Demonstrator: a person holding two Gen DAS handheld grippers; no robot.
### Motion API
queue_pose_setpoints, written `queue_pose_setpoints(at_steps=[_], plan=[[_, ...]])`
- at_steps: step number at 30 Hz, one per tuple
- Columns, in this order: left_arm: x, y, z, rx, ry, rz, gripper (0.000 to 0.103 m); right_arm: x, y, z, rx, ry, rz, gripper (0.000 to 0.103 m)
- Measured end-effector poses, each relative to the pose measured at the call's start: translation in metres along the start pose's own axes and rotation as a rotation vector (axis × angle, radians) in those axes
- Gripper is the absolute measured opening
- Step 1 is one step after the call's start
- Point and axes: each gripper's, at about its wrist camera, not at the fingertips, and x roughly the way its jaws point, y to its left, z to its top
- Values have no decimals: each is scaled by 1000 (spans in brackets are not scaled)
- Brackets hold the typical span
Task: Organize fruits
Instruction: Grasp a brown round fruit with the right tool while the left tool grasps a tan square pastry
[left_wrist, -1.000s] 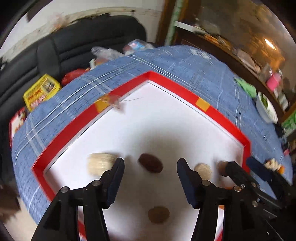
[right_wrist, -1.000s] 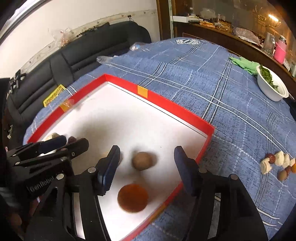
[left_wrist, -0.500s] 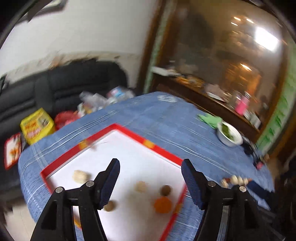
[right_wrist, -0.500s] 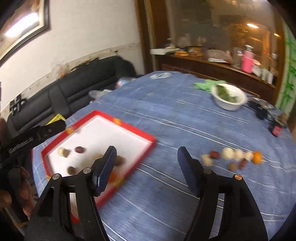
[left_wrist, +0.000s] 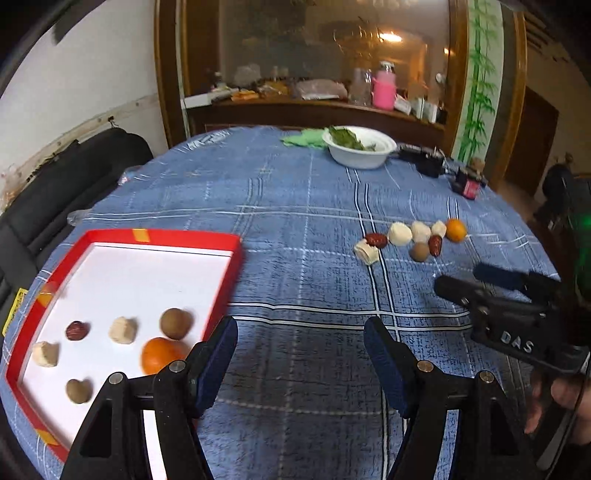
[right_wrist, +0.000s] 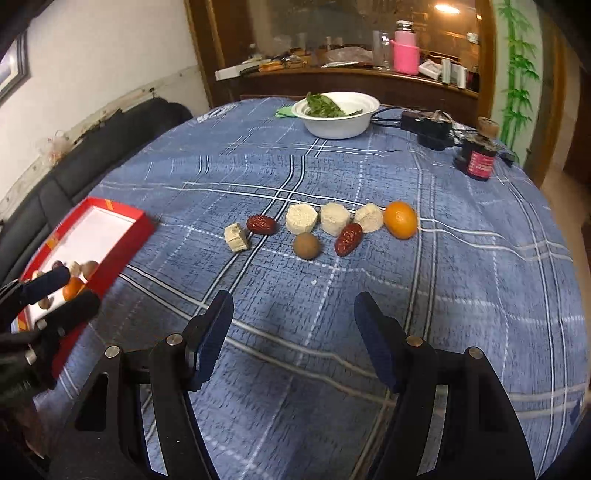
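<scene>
A: What's changing?
B: Both hand-held grippers are pulling back from the red-rimmed white tray (left_wrist: 236, 258); six fruits are sitting inside it now.
A: Pose?
B: Left hand-held gripper (left_wrist: 297, 349) and right hand-held gripper (right_wrist: 293, 317) are hovering wide, empty. The row of loose fruits (right_wrist: 321, 227) is waiting far on the blue plaid table (right_wrist: 461, 295).

Tray (left_wrist: 229, 273) at 9 o'clock on worktop (right_wrist: 461, 295), loose fruit cluster (right_wrist: 321, 229) centre, bowl (right_wrist: 336, 125) at 12 o'clock behind it.
</scene>
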Motion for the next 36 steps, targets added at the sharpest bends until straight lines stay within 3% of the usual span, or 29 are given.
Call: queue_pose_setpoints(at_steps=[10, 12, 14, 15, 28, 29, 30, 31, 36], plan=[[35, -1, 14, -33, 31, -14, 69, 45, -1, 34, -49, 22, -11, 60], [41, -4, 18, -31, 38, -16, 69, 55, -3, 36, -50, 43, -13, 48], [49, -8, 22, -27, 44, -17, 69, 60, -2, 37, -63, 51, -35, 25], [53, -11, 25, -24, 44, -21, 69, 64, -4, 38, -58, 75, -47, 21], [109, -56, 53, 14, 86, -22, 69, 40, -40, 29, 37, 24, 6, 20], [115, -58, 53, 16, 114, -24, 64, 37, -43, 29, 46, 17, 9, 20], [115, -59, 56, 11, 98, -26, 52, 35, -44, 29, 50, 11, 9, 20], [115, -59, 57, 10, 96, -29, 23, 33, -45, 30, 54, 6, 10, 20], [105, -53, 53, 10, 106, -57, 22, 26, -42, 29, 50, -5, 17, 20]])
